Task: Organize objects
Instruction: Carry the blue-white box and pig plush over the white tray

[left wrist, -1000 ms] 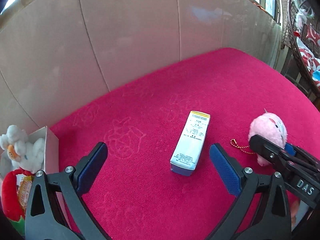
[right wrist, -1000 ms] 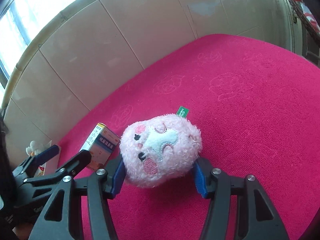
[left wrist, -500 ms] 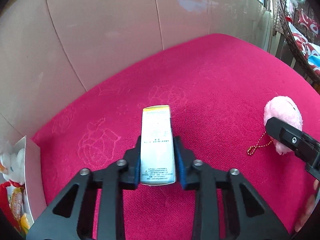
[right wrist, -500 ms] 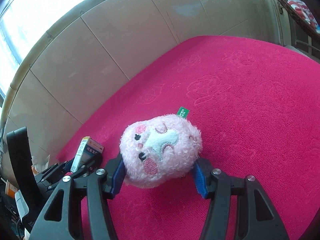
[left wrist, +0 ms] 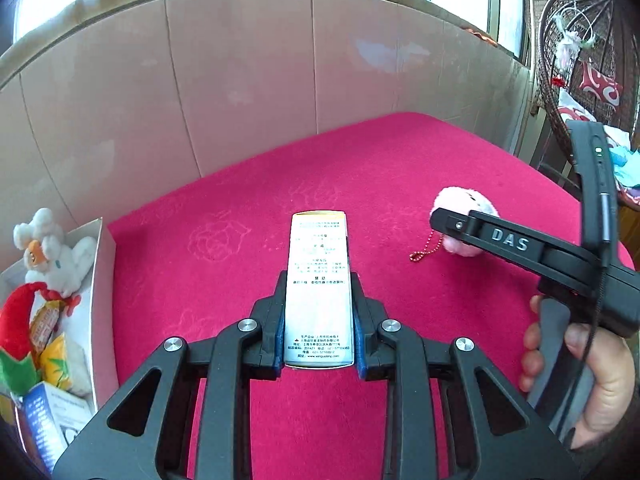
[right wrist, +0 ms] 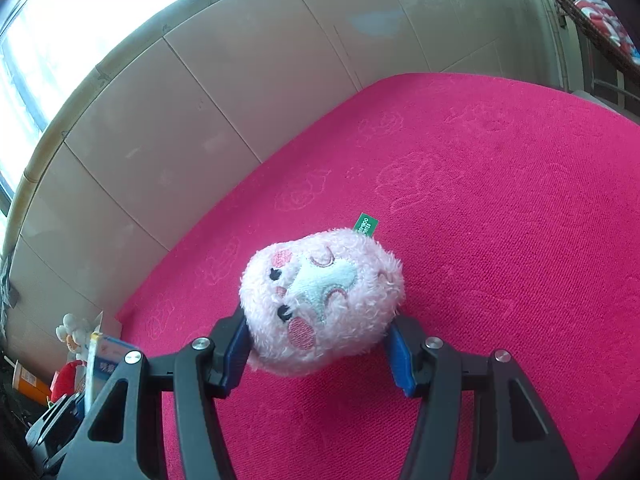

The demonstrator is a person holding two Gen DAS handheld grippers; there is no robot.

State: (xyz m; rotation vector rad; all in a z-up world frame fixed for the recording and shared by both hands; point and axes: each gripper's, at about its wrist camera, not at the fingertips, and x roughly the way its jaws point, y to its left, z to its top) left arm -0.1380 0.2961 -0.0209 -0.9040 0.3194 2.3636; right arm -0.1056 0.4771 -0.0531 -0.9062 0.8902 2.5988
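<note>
My left gripper (left wrist: 319,332) is shut on a white medicine box (left wrist: 319,280) with a yellow end and holds it above the red cloth. My right gripper (right wrist: 320,344) is shut on a pink plush toy (right wrist: 322,300) with an embroidered face and a green tag. In the left wrist view the pink plush toy (left wrist: 466,200) shows at the right, partly behind the right gripper's black finger (left wrist: 500,238), with a red bead chain (left wrist: 426,250) hanging from it. The medicine box (right wrist: 106,364) shows at the lower left of the right wrist view.
A white open box (left wrist: 100,280) at the left edge holds a white plush bird (left wrist: 52,252), a red plush piece and snack packets. A beige padded wall (left wrist: 240,100) runs behind the red cloth (left wrist: 360,168). A wicker hanging chair (left wrist: 580,60) stands at the far right.
My left gripper shut on the medicine box and lifted it, and the view swung up and left toward the white box. My right gripper keeps hold of the pink plush and has risen.
</note>
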